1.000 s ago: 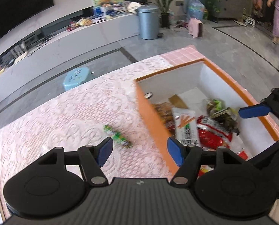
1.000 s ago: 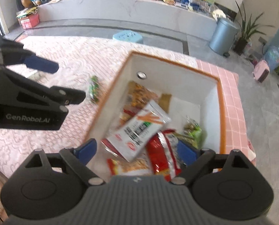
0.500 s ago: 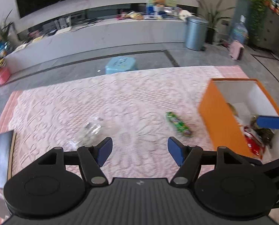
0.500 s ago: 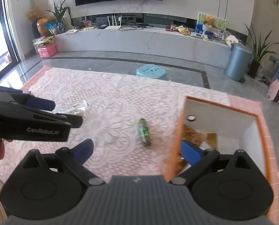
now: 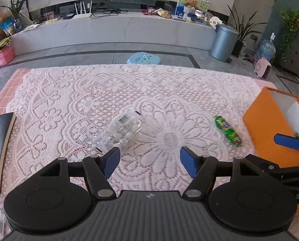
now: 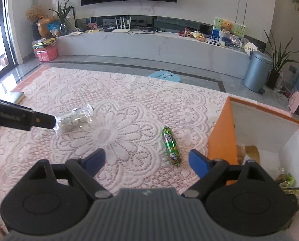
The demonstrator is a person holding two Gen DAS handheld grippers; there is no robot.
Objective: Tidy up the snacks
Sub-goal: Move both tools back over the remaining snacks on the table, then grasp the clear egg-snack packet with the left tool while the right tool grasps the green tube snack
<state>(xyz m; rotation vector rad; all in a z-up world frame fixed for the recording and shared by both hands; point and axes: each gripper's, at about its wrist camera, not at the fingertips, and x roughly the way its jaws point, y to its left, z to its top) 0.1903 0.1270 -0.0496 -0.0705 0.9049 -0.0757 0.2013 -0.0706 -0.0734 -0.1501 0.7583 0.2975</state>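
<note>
Green snack stick [image 6: 171,146] on lace cloth [image 6: 117,132] beside orange box [image 6: 221,138].

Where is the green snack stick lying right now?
In the right wrist view, the green snack stick lies on the lace cloth, just left of the orange box.

On the tablecloth [image 5: 73,92], the candy bag [image 5: 122,130] lies left of the snack stick [image 5: 227,131], the box [image 5: 270,126] right.

We see open lace cloth [image 5: 73,100] around the clear bag [image 5: 122,129] and green roll [image 6: 171,145]; the orange box [image 6: 221,138] walls off the right, seemingly close.
</note>
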